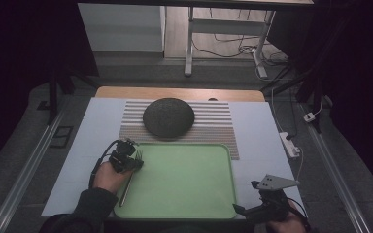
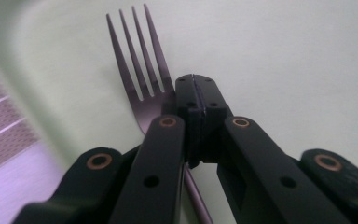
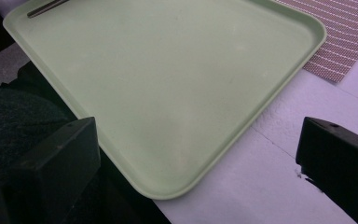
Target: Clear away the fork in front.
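Note:
A dark metal fork (image 1: 126,189) lies along the left side of the pale green tray (image 1: 184,179), tines pointing away from me. My left gripper (image 1: 135,164) is over the fork's neck. In the left gripper view its jaws (image 2: 193,81) are pressed together, the fork (image 2: 135,60) showing to their left and its handle running beneath them over the tray (image 2: 284,56). Whether they touch the fork I cannot tell. My right gripper (image 1: 240,209) hovers at the tray's near right corner. Its jaws (image 3: 196,154) stand wide apart with nothing between them, above the tray (image 3: 168,70). The fork's handle (image 3: 44,8) shows far off.
A dark round dome (image 1: 168,116) sits on a striped mat (image 1: 213,126) just beyond the tray. A white cover (image 1: 262,131) spreads over the table. A power strip (image 1: 290,144) lies off the table's right edge. A dark sleeve (image 3: 14,121) is at the tray's near edge.

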Tool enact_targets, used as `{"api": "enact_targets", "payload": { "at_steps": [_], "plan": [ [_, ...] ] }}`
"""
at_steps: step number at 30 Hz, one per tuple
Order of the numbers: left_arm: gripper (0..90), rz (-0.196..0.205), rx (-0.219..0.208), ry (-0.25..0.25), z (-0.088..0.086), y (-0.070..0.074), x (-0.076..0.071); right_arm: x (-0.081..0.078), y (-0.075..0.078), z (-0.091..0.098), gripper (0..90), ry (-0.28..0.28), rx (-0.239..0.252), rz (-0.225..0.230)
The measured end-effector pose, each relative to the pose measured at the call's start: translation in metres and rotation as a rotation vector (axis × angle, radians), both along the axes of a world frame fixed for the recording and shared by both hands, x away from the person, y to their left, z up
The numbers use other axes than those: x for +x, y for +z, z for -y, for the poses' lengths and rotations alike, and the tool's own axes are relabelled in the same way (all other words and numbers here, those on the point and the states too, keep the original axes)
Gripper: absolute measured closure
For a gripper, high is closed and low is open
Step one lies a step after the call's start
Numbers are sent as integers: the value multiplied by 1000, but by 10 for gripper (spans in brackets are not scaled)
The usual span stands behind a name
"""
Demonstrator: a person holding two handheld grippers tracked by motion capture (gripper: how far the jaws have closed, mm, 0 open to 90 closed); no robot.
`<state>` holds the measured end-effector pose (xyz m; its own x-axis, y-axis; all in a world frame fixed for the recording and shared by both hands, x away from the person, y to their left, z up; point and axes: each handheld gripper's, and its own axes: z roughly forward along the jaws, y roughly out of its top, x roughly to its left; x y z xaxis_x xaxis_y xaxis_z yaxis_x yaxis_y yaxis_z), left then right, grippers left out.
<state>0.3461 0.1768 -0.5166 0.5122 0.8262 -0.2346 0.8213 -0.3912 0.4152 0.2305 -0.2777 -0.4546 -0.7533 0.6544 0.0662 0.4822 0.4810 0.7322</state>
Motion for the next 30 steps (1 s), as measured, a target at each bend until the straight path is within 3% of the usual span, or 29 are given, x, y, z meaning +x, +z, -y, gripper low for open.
{"api": "enact_targets", "payload": {
  "at_steps": [5,10,14,17,23,30],
  "plan": [
    [874,-15,-12,23,-4,0,1,0,0,0,0,1,2,-3],
    [760,-13,-21,-15,-1,5,-2,0,0,0,0,3,5,-4],
    [647,79,-37,-68,1,19,-12,0,0,1,0,-2,15,-4],
    [550,125,-56,-87,-2,27,-21,0,0,1,0,-3,14,-4],
    [373,167,-150,-101,-13,40,-35,0,0,0,0,-1,5,0],
    [241,203,-178,-132,-21,51,-54,1,0,0,0,-5,11,-10]
  ]
}}
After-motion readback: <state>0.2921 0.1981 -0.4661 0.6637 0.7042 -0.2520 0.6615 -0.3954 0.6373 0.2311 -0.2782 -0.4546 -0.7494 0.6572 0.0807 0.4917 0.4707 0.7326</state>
